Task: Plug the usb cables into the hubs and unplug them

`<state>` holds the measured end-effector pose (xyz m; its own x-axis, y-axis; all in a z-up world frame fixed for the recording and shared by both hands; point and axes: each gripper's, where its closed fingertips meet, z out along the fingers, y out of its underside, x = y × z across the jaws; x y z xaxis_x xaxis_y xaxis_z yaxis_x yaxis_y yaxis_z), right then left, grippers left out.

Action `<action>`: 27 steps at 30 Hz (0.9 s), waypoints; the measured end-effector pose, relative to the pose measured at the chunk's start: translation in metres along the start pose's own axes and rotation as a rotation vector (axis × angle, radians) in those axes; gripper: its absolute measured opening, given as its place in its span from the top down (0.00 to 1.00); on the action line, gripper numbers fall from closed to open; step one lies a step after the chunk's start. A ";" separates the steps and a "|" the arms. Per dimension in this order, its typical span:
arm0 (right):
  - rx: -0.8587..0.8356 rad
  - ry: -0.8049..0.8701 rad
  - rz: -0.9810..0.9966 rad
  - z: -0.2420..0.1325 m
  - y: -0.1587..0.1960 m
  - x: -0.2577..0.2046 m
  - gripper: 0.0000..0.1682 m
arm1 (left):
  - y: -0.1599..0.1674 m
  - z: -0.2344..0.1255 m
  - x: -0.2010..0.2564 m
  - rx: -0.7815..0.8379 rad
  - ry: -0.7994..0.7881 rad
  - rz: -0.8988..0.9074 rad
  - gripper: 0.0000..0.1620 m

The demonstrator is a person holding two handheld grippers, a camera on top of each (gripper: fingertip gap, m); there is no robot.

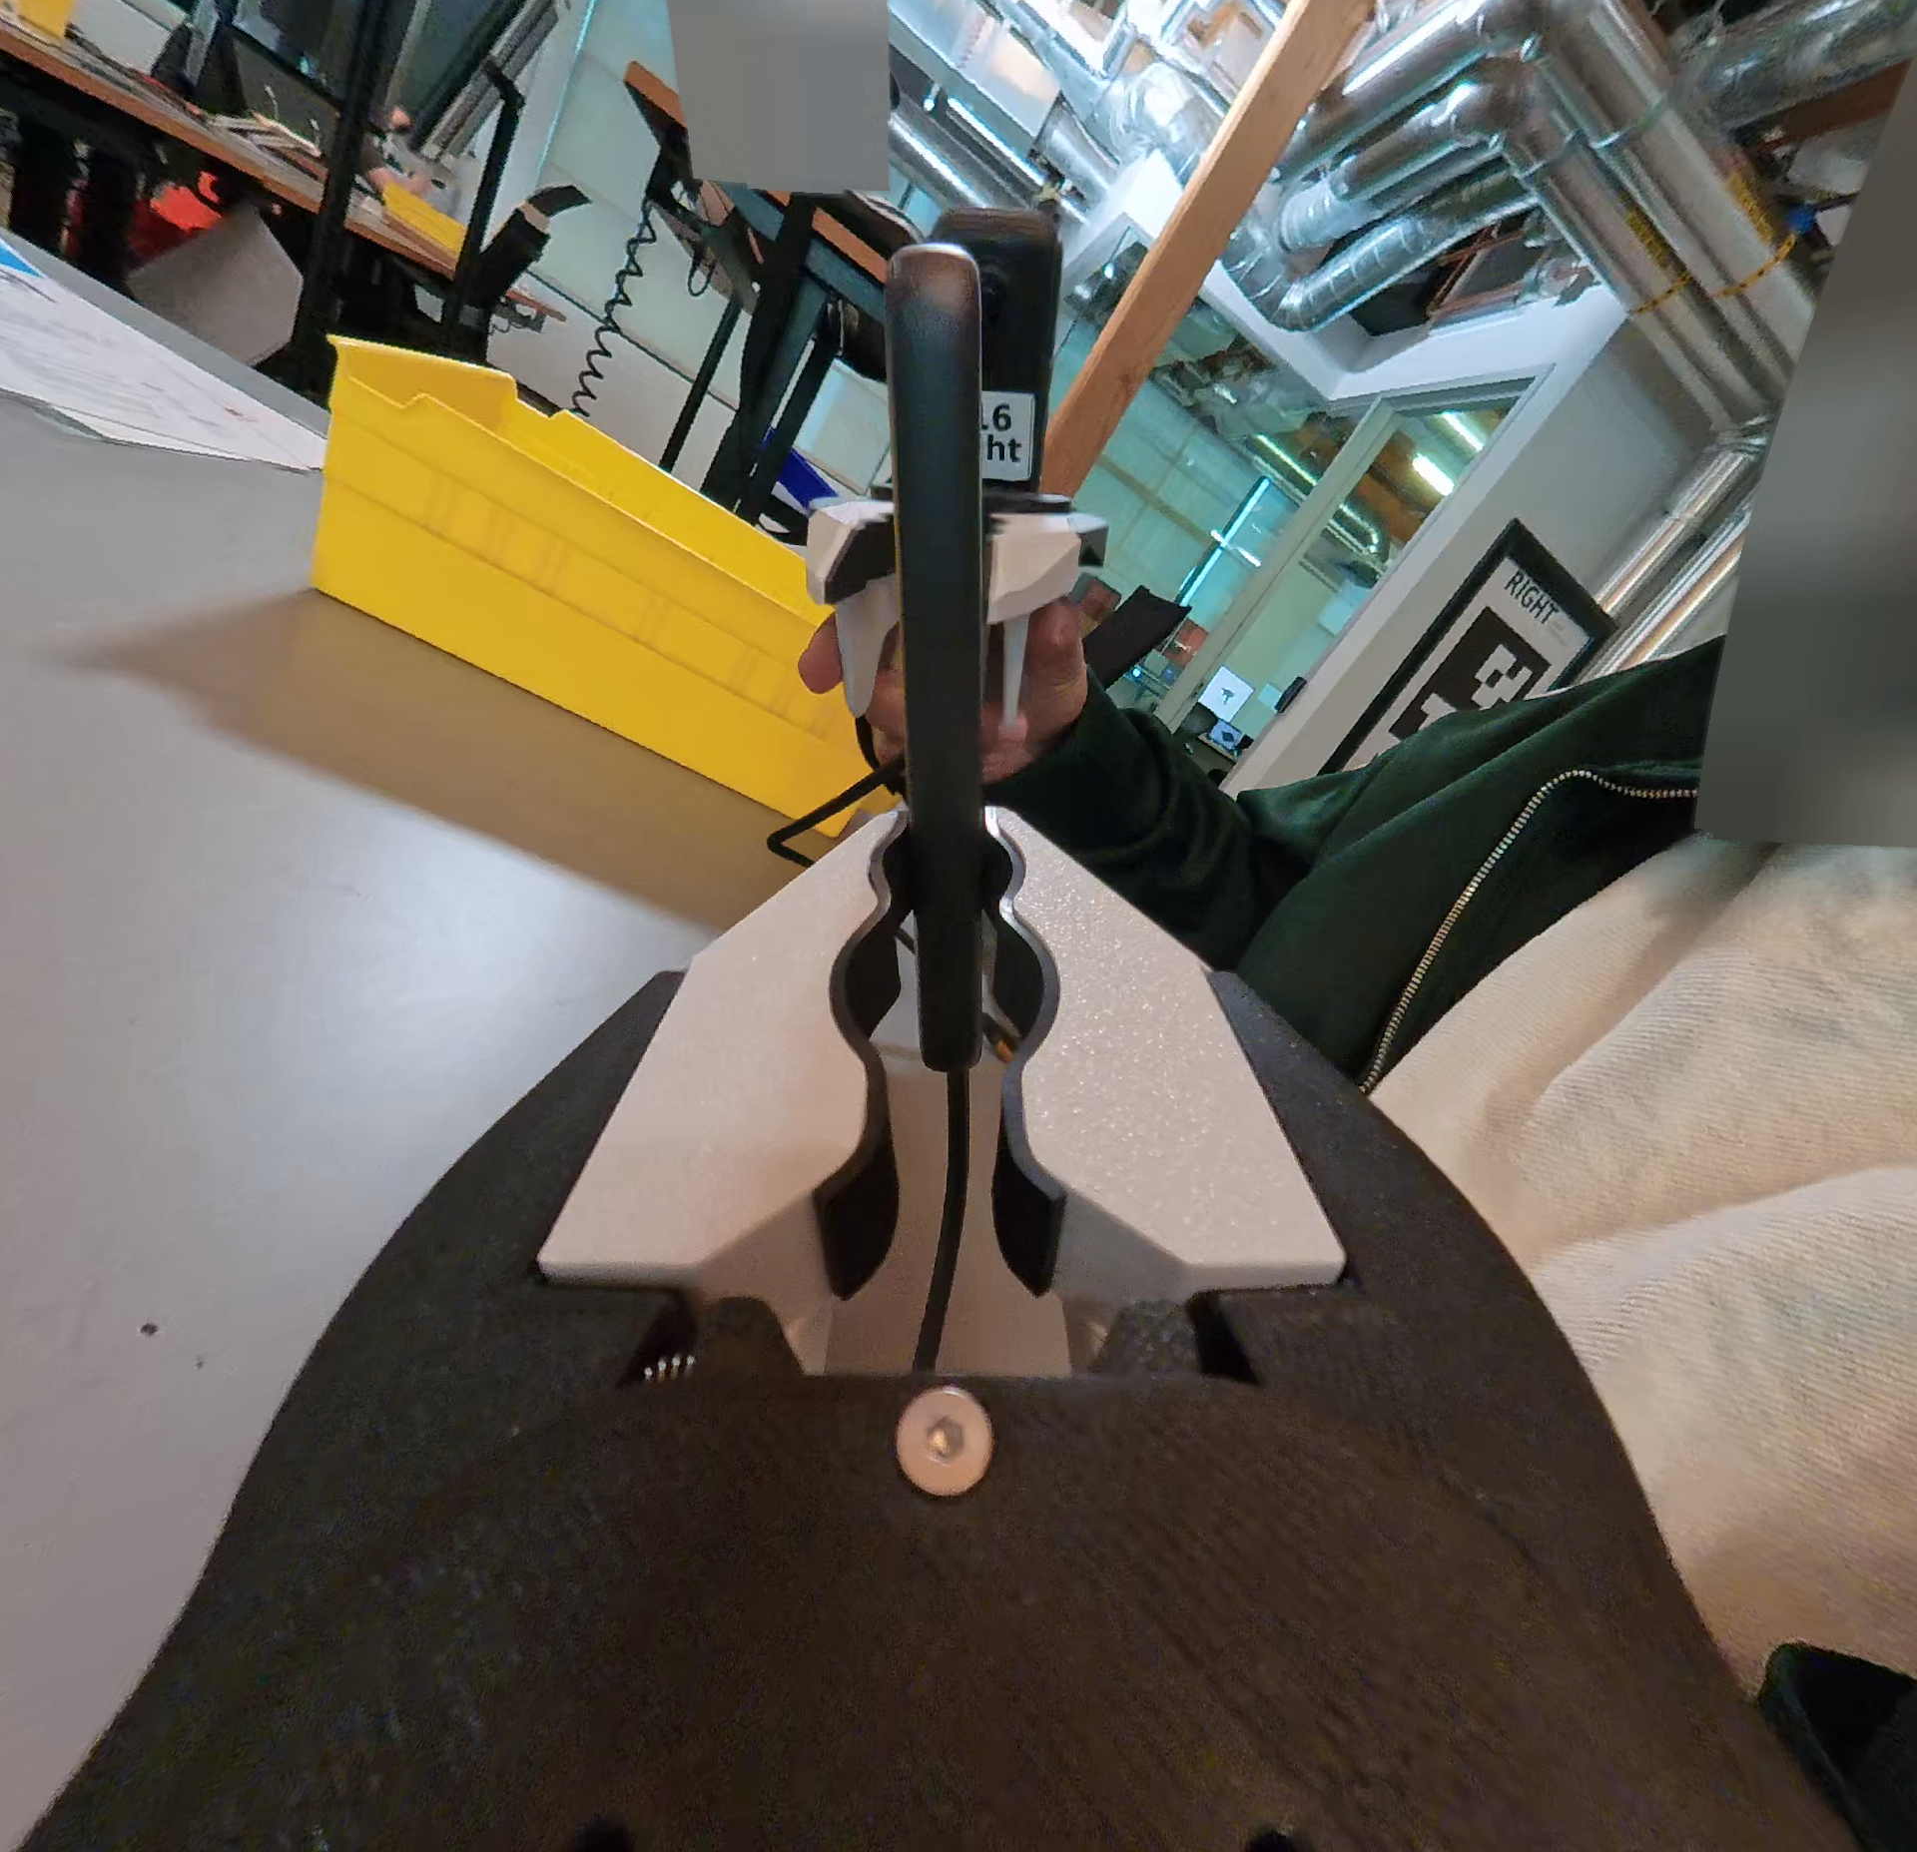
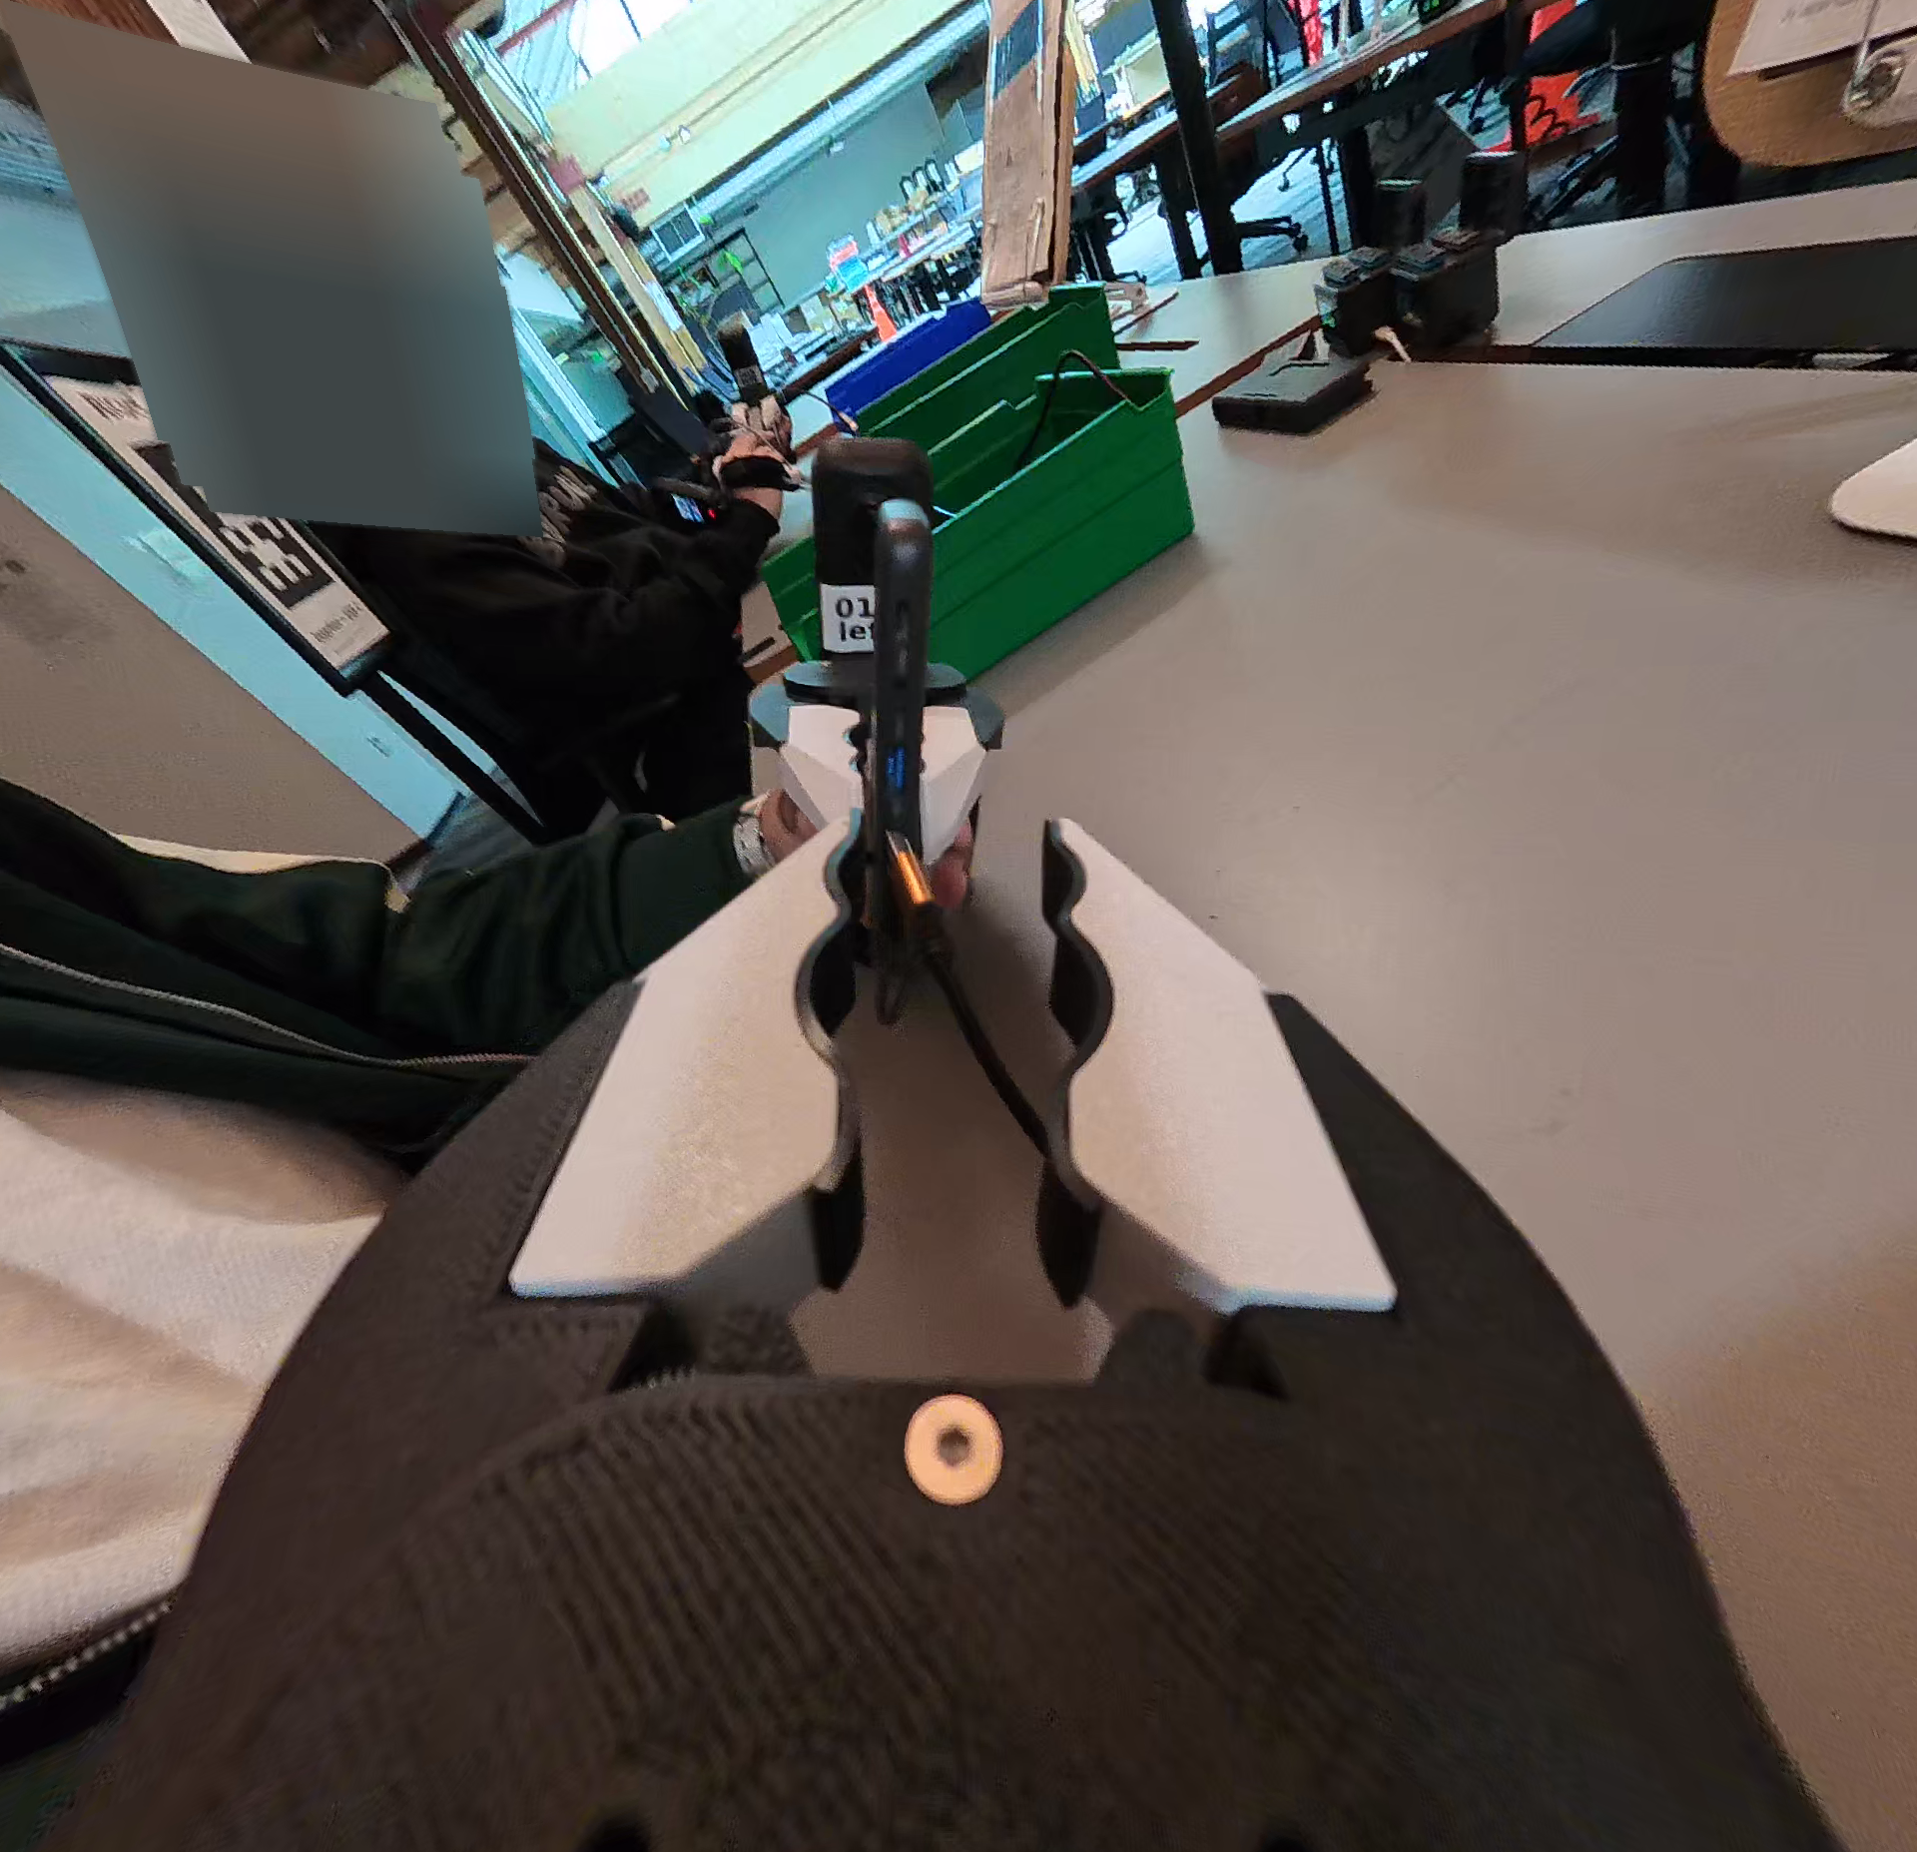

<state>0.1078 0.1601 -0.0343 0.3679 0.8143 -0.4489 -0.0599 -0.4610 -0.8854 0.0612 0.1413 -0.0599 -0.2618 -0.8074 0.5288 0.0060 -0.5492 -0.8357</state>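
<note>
My left gripper (image 1: 942, 838) is shut on a slim black usb hub (image 1: 934, 557), held upright and edge-on above the grey table (image 1: 259, 921). The hub's own black cord (image 1: 949, 1211) runs back between the fingers. In the right wrist view the hub (image 2: 897, 640) stands in the left gripper (image 2: 887, 775). A usb plug (image 2: 913, 879) with a metal tip sits at the hub's lower edge. Its black cable (image 2: 985, 1066) trails down between my right gripper's fingers. My right gripper (image 2: 952, 848) is open around the plug. It also shows just behind the hub in the left wrist view (image 1: 936, 708).
A yellow bin (image 1: 539, 547) stands on the table to the left of the hub. A green bin (image 2: 1037, 526) and a flat black device (image 2: 1292, 397) lie farther back. Papers (image 1: 124, 371) lie at the far left. A person's dark green sleeve (image 1: 1349, 869) is close by.
</note>
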 end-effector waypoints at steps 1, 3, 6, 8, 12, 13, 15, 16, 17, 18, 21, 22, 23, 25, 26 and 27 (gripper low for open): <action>-0.011 0.010 -0.029 0.000 0.002 0.001 0.80 | -0.001 0.000 0.000 0.008 0.005 -0.006 0.94; -0.040 0.030 -0.097 0.003 0.008 0.001 0.80 | -0.003 -0.002 0.000 0.020 0.007 -0.011 0.94; -0.092 0.029 -0.168 0.009 0.020 -0.001 0.81 | -0.006 -0.003 0.002 0.036 0.023 -0.021 0.95; -0.119 0.026 -0.191 0.013 0.028 -0.003 0.80 | -0.007 -0.003 0.004 0.045 0.039 -0.026 0.94; -0.086 -0.011 -0.205 0.018 0.029 -0.010 0.89 | -0.004 -0.001 0.004 0.027 0.036 -0.023 0.94; -0.071 -0.024 -0.208 0.019 0.028 -0.012 0.91 | -0.004 -0.001 0.003 0.031 0.034 -0.025 0.94; -0.047 -0.031 -0.222 0.019 0.025 -0.015 0.95 | -0.006 -0.002 0.004 0.042 0.044 -0.032 0.94; -0.041 -0.031 -0.227 0.020 0.024 -0.015 0.95 | -0.006 -0.002 0.004 0.043 0.044 -0.032 0.94; -0.038 -0.032 -0.229 0.020 0.024 -0.016 0.95 | -0.006 -0.002 0.004 0.043 0.045 -0.031 0.94; -0.034 -0.037 -0.226 0.020 0.024 -0.016 0.96 | -0.006 -0.003 0.004 0.042 0.045 -0.030 0.94; -0.031 -0.055 -0.197 0.019 0.023 -0.018 0.96 | -0.004 -0.002 0.004 0.030 0.034 -0.014 0.94; -0.041 -0.058 -0.189 0.019 0.024 -0.018 0.96 | -0.003 -0.002 0.003 0.022 0.026 -0.008 0.94; -0.053 -0.058 -0.186 0.019 0.026 -0.017 0.96 | -0.002 -0.002 0.002 0.013 0.018 -0.003 0.94; -0.071 -0.052 -0.193 0.019 0.027 -0.016 0.96 | 0.000 -0.001 0.001 0.002 0.014 -0.004 0.94; -0.072 -0.049 -0.199 0.018 0.027 -0.016 0.96 | 0.000 -0.001 0.001 0.001 0.014 -0.006 0.94; -0.073 -0.045 -0.202 0.018 0.027 -0.017 0.96 | 0.000 -0.001 0.001 -0.002 0.012 -0.005 0.94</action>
<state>0.0830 0.1407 -0.0529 0.3233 0.9071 -0.2694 0.0788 -0.3095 -0.9476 0.0599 0.1408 -0.0601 -0.2733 -0.8018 0.5314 0.0025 -0.5530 -0.8332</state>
